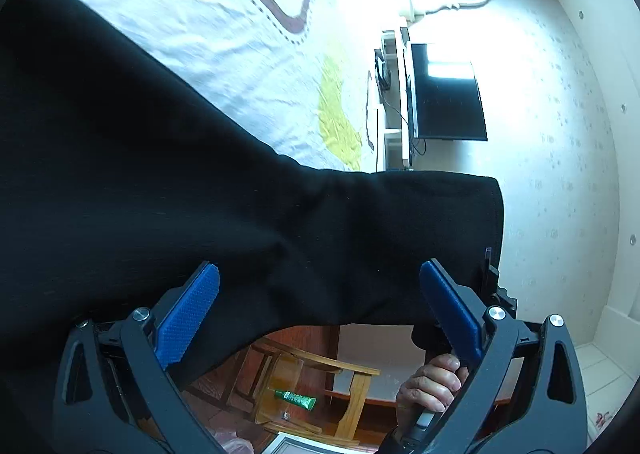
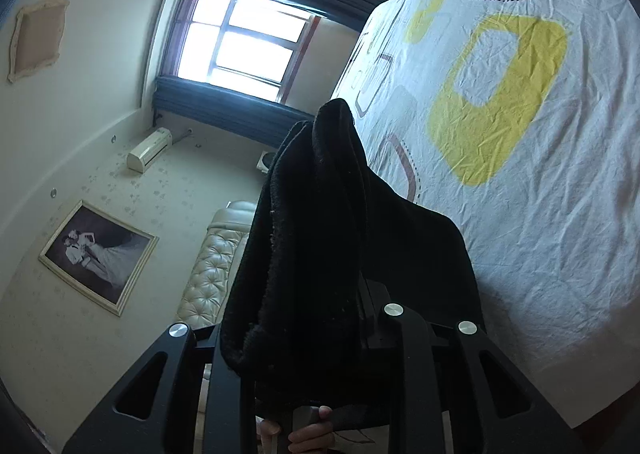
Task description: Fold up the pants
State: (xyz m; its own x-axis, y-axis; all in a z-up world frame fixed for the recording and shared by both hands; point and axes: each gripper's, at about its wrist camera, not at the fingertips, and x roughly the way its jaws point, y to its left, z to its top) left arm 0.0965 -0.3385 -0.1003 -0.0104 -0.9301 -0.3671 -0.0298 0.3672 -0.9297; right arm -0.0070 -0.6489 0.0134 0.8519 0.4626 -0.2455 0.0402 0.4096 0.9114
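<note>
Above the bed (image 2: 540, 213), right gripper (image 2: 320, 294) clamps black pants (image 2: 320, 213), rolled sideways.

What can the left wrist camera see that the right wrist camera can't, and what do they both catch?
Only the left wrist view shows the left tool with its blue pads wide apart, a television and a wooden chair. Only the right wrist view shows the right tool shut on the fabric, a window and a framed photo. Both show the black pants and the patterned bedsheet.
</note>
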